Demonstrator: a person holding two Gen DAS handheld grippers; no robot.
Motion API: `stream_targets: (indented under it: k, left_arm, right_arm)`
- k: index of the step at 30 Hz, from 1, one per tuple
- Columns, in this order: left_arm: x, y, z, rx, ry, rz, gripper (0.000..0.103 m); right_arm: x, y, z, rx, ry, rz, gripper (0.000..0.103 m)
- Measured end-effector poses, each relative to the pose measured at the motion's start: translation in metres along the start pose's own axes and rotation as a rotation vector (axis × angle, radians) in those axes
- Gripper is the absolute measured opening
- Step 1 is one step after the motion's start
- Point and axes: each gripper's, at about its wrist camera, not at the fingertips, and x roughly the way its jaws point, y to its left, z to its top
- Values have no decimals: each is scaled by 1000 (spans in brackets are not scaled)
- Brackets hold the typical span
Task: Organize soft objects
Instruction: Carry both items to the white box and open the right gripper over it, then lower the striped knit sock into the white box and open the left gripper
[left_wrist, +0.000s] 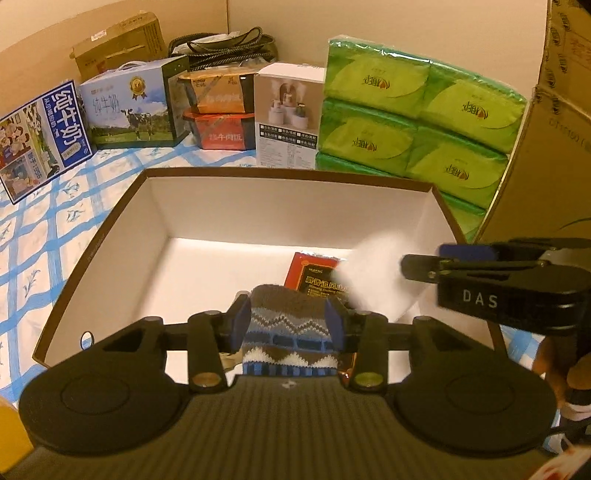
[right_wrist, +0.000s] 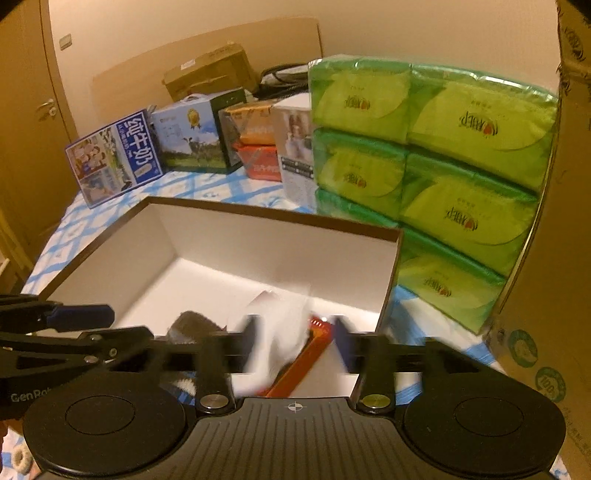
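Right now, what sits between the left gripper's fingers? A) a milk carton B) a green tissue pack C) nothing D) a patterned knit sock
D: in the left wrist view the left gripper has a brown, blue and white patterned knit sock between its blue pads, over the open box.

You are working in a home, most likely a bedroom or storeroom: a blue-checked cloth (left_wrist: 55, 206) covers the surface, milk cartons (left_wrist: 129, 107), boxed instant meals (left_wrist: 218, 110) and a green tissue multipack (right_wrist: 424, 155) line the back, and a wooden door with a handle (right_wrist: 46, 107) stands at left.
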Motion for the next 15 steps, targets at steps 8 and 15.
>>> stream_targets:
  k: [8, 15]
  left_arm:
    - [2, 4, -1, -3, 17, -8, 41]
    - [-6, 2, 1, 7, 7, -14, 41]
  right_arm:
    - [-10, 0, 1, 8, -23, -12, 58]
    - [-30, -2, -1, 31, -39, -27, 58]
